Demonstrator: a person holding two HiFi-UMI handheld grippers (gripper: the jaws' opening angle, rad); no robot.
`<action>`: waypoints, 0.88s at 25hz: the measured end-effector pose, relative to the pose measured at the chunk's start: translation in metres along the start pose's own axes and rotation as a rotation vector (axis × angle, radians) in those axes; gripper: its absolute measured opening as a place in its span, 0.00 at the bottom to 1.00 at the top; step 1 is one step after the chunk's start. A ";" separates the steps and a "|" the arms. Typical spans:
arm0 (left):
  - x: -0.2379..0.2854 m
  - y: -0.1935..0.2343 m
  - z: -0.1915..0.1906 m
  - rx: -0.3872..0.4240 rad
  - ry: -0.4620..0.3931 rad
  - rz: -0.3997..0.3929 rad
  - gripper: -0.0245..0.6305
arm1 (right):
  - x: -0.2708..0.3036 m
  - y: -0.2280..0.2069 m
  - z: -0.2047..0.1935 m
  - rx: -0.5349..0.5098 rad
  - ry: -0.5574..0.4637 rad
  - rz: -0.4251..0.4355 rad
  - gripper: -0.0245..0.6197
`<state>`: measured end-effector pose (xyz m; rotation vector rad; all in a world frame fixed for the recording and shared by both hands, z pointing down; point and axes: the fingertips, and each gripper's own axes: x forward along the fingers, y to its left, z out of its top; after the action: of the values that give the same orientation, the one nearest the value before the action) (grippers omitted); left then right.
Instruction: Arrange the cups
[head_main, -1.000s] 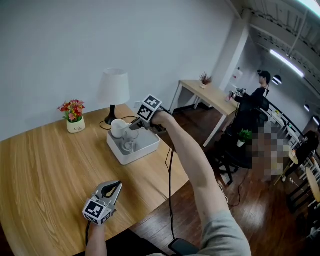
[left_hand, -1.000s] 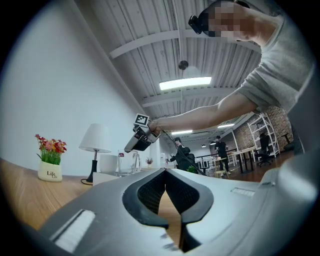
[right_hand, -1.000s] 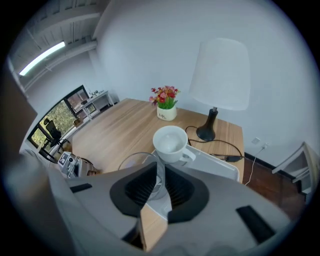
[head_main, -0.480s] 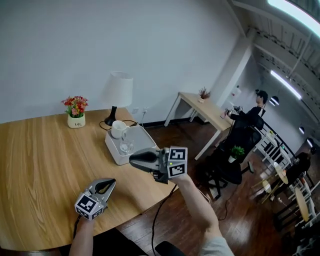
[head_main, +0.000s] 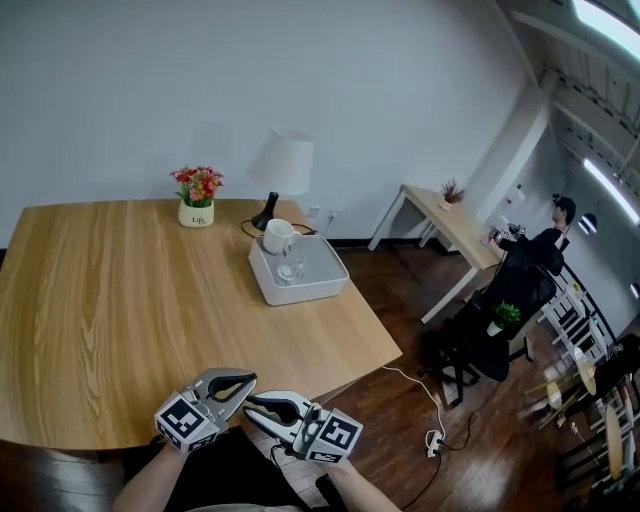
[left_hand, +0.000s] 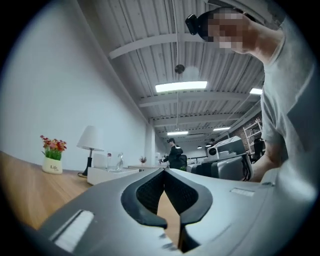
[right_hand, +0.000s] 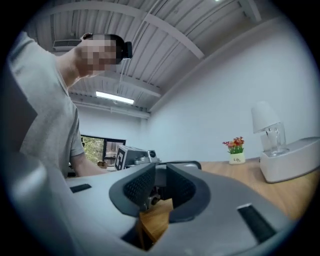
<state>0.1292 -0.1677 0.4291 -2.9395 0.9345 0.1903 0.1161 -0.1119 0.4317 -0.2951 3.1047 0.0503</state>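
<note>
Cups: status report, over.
Left gripper shut, empty. Right gripper jaws just opening, nothing between them. Both at table near edge. White mug and clear glass in white tray, far side. Nothing in the way.

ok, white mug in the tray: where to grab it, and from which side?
Pinch the rim wall from above, on its left side. The white mug stands upright in the far left corner of the tray, with the glass close in front and the lamp behind, so a level approach looks crowded. The handle seems to point right, but it is too small to be sure.
</note>
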 end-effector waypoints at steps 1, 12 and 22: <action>-0.010 -0.002 -0.005 -0.010 0.018 0.022 0.04 | 0.005 0.009 -0.004 -0.018 -0.002 0.001 0.17; -0.105 -0.030 0.017 -0.128 -0.110 0.275 0.04 | 0.031 0.104 0.008 -0.198 -0.211 0.231 0.17; -0.146 -0.040 0.005 -0.125 -0.107 0.300 0.04 | 0.054 0.129 0.009 -0.161 -0.163 0.409 0.10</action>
<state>0.0331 -0.0512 0.4442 -2.8458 1.3889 0.4278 0.0390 0.0046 0.4250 0.3292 2.9458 0.3132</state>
